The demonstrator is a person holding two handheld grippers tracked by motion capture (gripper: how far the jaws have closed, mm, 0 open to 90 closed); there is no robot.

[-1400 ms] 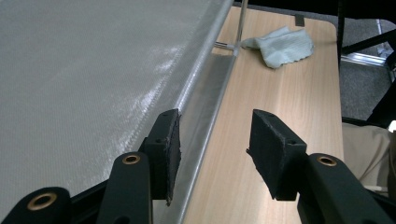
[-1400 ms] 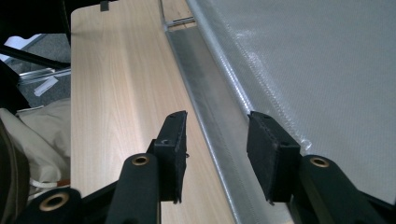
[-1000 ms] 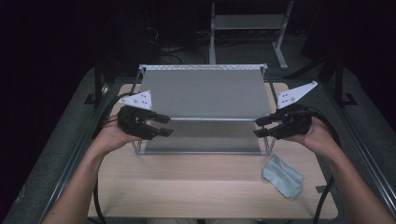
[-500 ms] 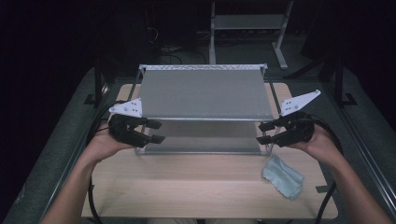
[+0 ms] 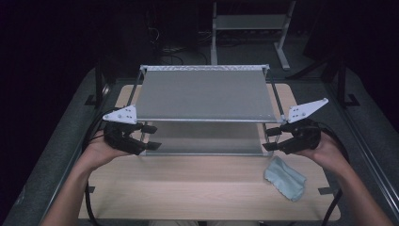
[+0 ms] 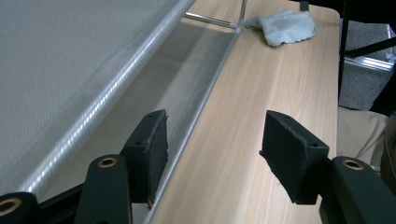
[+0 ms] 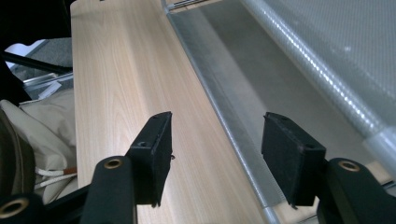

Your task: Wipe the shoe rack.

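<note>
Your jaws, just opening, stand apart and empty at the rack's (image 5: 204, 96) front corners; careless reclosing could tip it onto the cloth (image 5: 285, 177) at 5 o'clock.

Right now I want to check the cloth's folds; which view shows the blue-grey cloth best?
The high view: the blue-grey cloth lies whole and crumpled on the wooden table, right of the rack's front. The left gripper view catches it far off at the top edge.

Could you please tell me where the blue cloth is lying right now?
In the high view the blue cloth lies on the wooden table at the near right, just in front of the metal rack's right corner and below the right tool.
</note>
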